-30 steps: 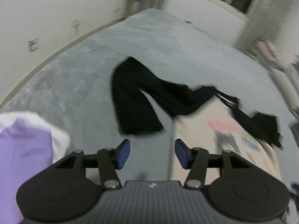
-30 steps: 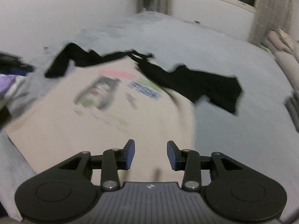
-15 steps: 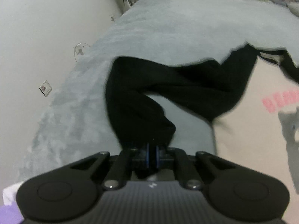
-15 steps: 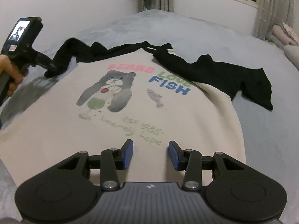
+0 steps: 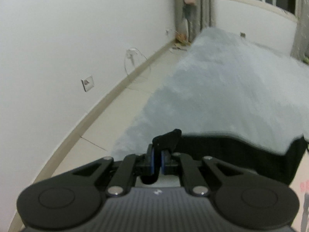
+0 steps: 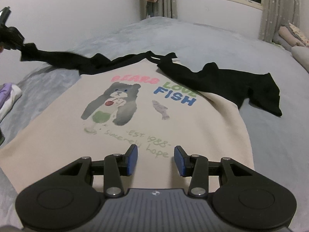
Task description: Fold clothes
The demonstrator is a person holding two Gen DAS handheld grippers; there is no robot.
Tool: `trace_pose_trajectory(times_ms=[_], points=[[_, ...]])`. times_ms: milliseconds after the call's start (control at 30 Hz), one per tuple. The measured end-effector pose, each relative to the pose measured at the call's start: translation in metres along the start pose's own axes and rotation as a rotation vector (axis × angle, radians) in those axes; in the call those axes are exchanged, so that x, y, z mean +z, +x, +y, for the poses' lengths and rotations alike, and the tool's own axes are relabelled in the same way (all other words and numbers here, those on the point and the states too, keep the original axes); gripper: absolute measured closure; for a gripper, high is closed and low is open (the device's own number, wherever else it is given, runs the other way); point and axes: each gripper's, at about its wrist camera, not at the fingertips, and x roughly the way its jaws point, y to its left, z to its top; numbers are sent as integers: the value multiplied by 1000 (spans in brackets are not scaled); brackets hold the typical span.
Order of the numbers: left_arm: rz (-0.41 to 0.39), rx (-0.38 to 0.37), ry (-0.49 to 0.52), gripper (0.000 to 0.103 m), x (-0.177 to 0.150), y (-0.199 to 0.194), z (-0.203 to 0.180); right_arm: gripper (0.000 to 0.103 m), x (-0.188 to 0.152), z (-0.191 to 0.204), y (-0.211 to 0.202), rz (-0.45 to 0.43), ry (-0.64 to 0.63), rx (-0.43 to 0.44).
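My left gripper (image 5: 158, 159) clamped on cuff of black left sleeve (image 6: 63, 59) — sleeve stretched out taut off shirt's shoulder, lifted above grey bedspread (image 6: 222, 44). Cream shirt (image 6: 135, 127) lies face up on bed, bear print and "FISH" lettering toward me, hem nearest my right gripper (image 6: 155, 160). Right gripper hovers over hem, blue pads apart — nothing between them. Black right sleeve (image 6: 241, 89) rumpled flat on bed. Purple-white garment (image 6: 8, 94) at left edge.

shirt (image 6: 135, 127): cream, bear print, flat on bed | black sleeve (image 6: 58, 58): stretched out
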Motion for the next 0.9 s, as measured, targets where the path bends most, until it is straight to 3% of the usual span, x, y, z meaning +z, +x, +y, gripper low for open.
trace_pose_trajectory(times_ms=[167,233,333,433,633,767,800,900], points=[[-111,8,5,98,25,-22,26,62,1,-4,0,-15,12,-14],[-106,48,34,98,24,-16,33,62,2,-7,-1,-30,29,-13],[-18,108,26,98,11,14,51,62,3,-9,0,-33,44,-12],[27,89,-13,97,-2,34,63,62,2,-6,3,-30,37,-18],[79,134,-43,95,-14,62,77,62,0,-4,7,-22,30,-27],[65,137,-117,90,-16,56,92,62,0,-7,7,-26,38,-36],[54,151,-121,82,-16,53,96,62,1,-7,6,-32,41,-32],[24,146,-115,73,-17,38,94,62,1,-6,3,-51,44,-2]])
